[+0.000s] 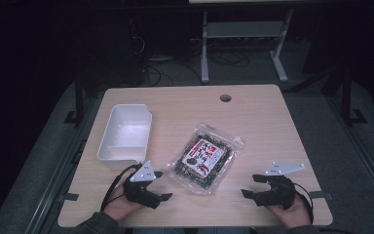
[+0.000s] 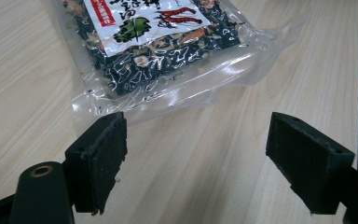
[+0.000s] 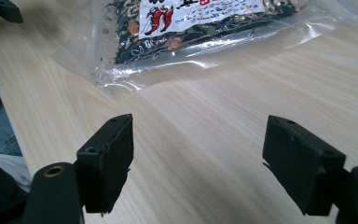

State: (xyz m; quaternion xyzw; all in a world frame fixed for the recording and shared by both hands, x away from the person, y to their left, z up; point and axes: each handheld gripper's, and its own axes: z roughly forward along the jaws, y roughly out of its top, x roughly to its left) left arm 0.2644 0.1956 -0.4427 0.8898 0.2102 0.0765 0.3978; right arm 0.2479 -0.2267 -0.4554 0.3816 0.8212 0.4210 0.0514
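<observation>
A see-through bag of dried food [image 1: 205, 157] lies flat in the middle of the worktop [image 1: 263, 126]. A white tub [image 1: 125, 132] sits to its left. The left tool [image 1: 158, 185] and right tool [image 1: 251, 185] rest near the front edge, both with jaws apart, holding nothing, with bare wood between them.

The packet [image 2: 158, 42] of dried greens runs off the top edge in both gripper views, its label [image 1: 203, 154] print too small to read from the high view; the person's forearms are cut off at the counter's [image 1: 253, 122] near edge
</observation>
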